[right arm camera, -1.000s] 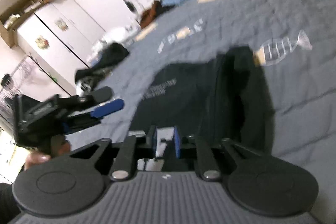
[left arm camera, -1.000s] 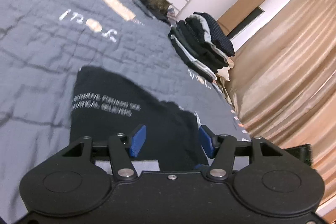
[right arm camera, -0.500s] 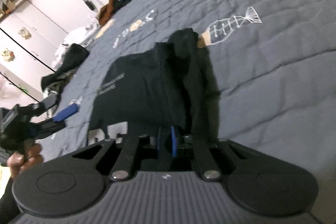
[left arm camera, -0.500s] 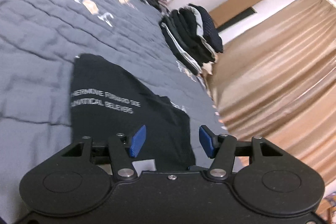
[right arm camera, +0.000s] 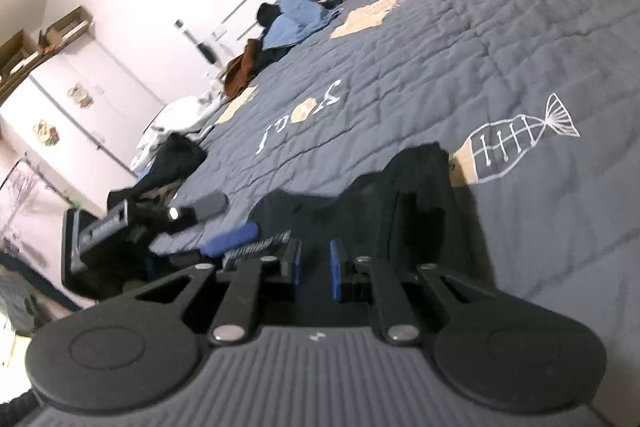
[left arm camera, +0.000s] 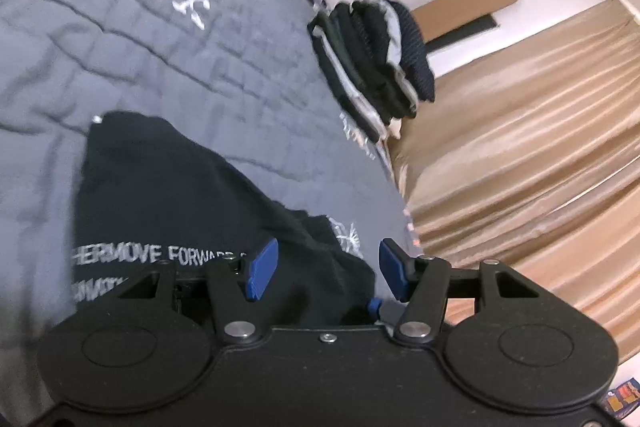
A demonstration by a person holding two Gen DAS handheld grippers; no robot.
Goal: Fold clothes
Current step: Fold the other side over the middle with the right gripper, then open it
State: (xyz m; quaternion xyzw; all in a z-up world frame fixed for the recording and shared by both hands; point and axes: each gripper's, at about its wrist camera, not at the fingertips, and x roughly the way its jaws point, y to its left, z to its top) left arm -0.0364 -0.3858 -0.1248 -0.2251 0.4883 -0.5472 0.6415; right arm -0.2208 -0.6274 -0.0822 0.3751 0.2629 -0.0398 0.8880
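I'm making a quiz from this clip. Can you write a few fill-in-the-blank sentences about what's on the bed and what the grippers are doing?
1. The shirt on the quilt is ___ in colour.
2. The left gripper has its jaws ___.
3. The outline drawn on the quilt beside the shirt is a ___.
4. The folded stack lies near the ___ curtain.

Missing words: black; open; fish; tan

Left hand-held gripper (left arm camera: 325, 269): jaws apart, above the black T-shirt (left arm camera: 168, 195) lying on the grey quilted bed (left arm camera: 120, 39). Stack of folded clothes (left arm camera: 372, 51) ahead, well apart.
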